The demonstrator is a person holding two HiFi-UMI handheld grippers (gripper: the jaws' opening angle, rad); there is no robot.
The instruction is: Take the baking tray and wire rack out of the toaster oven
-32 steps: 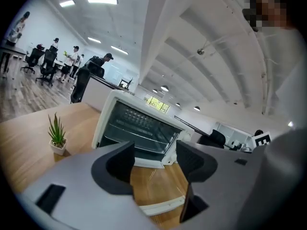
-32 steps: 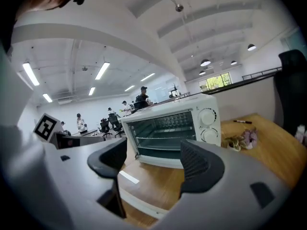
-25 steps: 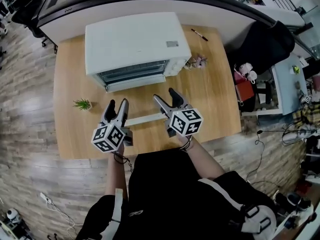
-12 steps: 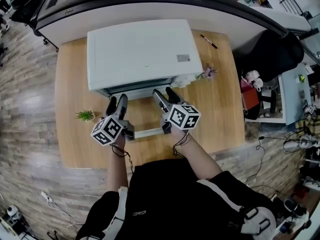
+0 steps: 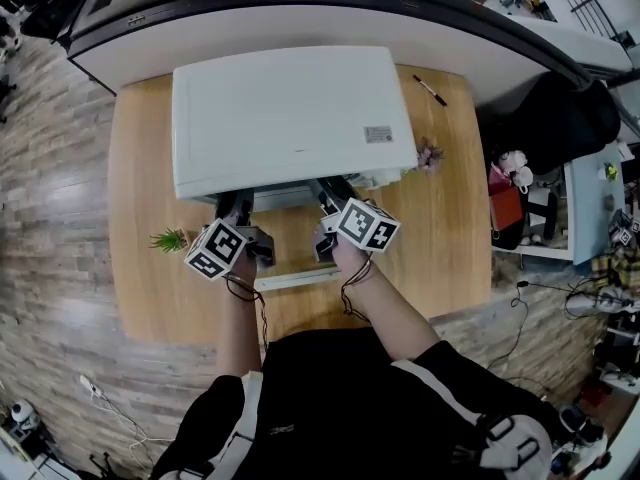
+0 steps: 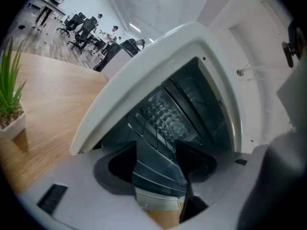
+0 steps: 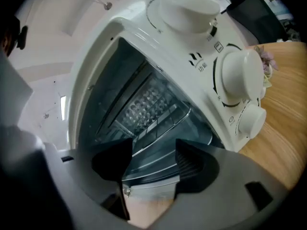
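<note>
Your left tool (image 6: 156,164) & right tool (image 7: 153,164) are both released, empty (right's jaws just narrowing); wire rack (image 7: 160,121) lies straight ahead inside toaster oven (image 5: 290,118), mid-frame, long axis crosswise, equally near both; tray indistinct.

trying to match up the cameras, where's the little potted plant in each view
Head view: the potted plant stands on the wood table, below and left of the toaster oven.
Left gripper view: at the far left edge, on the table.
Right gripper view: not in it.
Shared landmark: the white toaster oven, seen in all three.
</note>
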